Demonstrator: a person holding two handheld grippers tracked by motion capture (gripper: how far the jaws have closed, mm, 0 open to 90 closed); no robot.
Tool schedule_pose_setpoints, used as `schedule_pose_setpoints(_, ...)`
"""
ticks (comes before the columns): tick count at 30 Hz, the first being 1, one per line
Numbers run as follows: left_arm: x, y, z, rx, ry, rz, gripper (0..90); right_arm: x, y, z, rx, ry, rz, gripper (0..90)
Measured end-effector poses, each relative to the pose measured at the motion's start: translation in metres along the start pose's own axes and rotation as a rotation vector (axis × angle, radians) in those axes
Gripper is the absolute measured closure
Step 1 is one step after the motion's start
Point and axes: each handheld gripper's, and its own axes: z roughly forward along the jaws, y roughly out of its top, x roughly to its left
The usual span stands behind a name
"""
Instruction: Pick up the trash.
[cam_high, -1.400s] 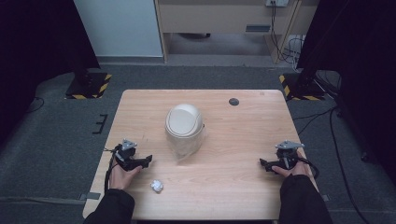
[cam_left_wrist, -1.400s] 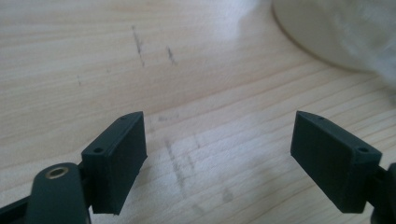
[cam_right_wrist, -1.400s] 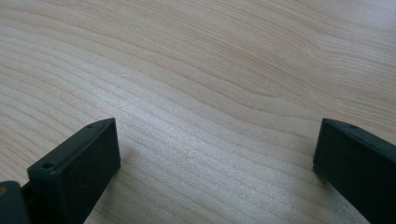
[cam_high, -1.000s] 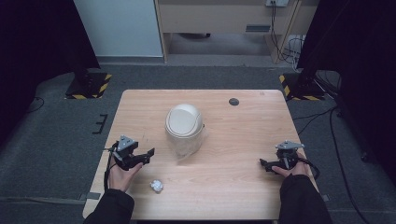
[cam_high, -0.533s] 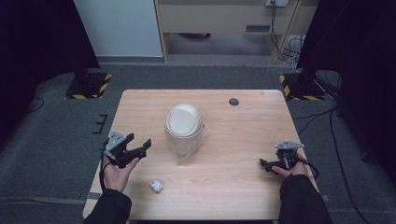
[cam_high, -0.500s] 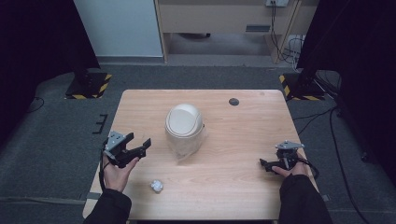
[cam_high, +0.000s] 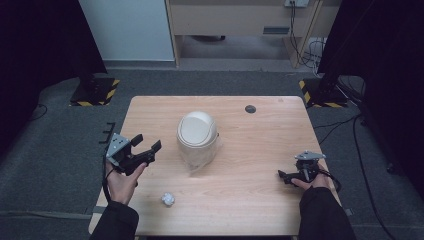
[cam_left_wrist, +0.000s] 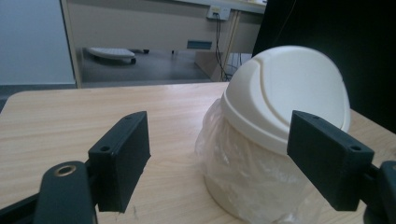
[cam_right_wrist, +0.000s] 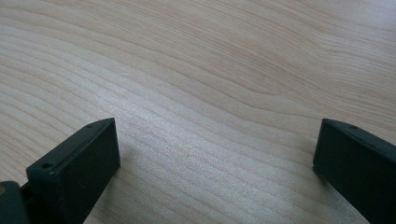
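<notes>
A small white bin (cam_high: 197, 134) with a domed swing lid and a clear plastic liner stands mid-table. My left gripper (cam_high: 146, 143) is lifted off the table at the left edge, jaws open and empty, pointing toward the bin (cam_left_wrist: 280, 140), which sits a short way beyond its tips. In the left gripper view the left gripper (cam_left_wrist: 229, 158) frames the bin's lower left side. A crumpled white paper ball (cam_high: 168, 199) lies near the front edge, right of my left forearm. My right gripper (cam_high: 281, 175) rests low at the table's right side, and in its own view the right gripper (cam_right_wrist: 215, 158) stands open over bare wood.
The wooden table (cam_high: 250, 200) has a dark round cable port (cam_high: 250, 108) at its back right. Grey carpet surrounds it, with black stands on hazard-striped bases (cam_high: 95, 90) at both back corners and a wooden cabinet (cam_high: 225, 20) behind.
My left hand has risen from the table and tilted its gripper up toward the bin. The right hand, the bin and the paper ball have stayed put.
</notes>
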Motion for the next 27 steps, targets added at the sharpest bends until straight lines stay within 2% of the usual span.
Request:
schedule_pose_setpoints(5,-0.006,0.011,0.007,-0.023,-0.014,0.004,20.7,0.000,0.000,0.000,0.000,0.000,-0.001,0.7)
schedule_pose_setpoints(16,-0.022,0.026,0.027,-0.032,-0.041,0.033,20.5,0.000,0.000,0.000,0.000,0.001,-0.002,0.7)
schedule_pose_setpoints(27,-0.035,0.031,0.052,0.004,-0.065,0.050,19.3,0.000,0.000,0.000,0.000,0.001,-0.003,0.7)
